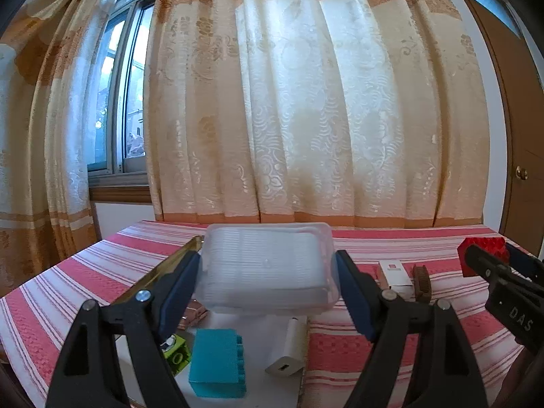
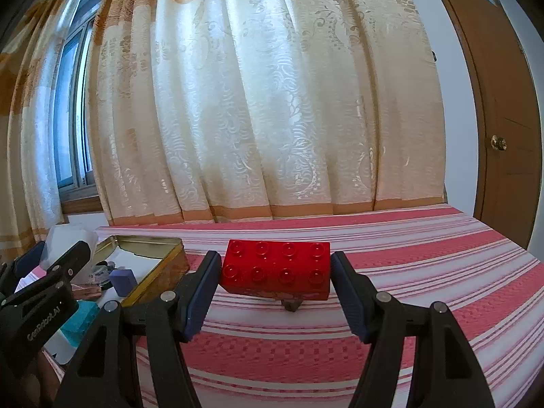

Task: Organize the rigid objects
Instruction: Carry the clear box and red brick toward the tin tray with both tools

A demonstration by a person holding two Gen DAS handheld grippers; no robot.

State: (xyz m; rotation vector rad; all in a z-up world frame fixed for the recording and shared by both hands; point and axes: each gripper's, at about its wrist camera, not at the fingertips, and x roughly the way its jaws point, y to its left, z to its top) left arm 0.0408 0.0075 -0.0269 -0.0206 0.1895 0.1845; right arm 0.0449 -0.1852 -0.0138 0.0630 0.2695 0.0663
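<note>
While the left tongs (image 1: pixel 268 289) clamp a clear plastic box (image 1: pixel 268 268) raised above the striped surface (image 1: pixel 391 340), the right tongs (image 2: pixel 276 287) clamp a red brick (image 2: pixel 276 270) lifted clear; a teal brick (image 1: pixel 217 362), white charger (image 1: pixel 289 353) and tin (image 2: pixel 153 265) lie below.

Between my left jaws I hold a clear plastic box (image 1: pixel 268 267), ribbed and empty, lifted above the bench. My right jaws carry a red studded brick (image 2: pixel 277 270), studs facing me, also off the striped cloth. Below the clear box lie a teal brick (image 1: pixel 217 362) on its side, a white charger (image 1: pixel 289 348) and a green block (image 1: pixel 176 352). The open gold tin (image 2: pixel 149 261) sits at the left, a small purple box (image 2: pixel 124 280) inside it. Farther right rest a white carton (image 1: pixel 394 273) and a brown brush (image 1: pixel 421 282).
</note>
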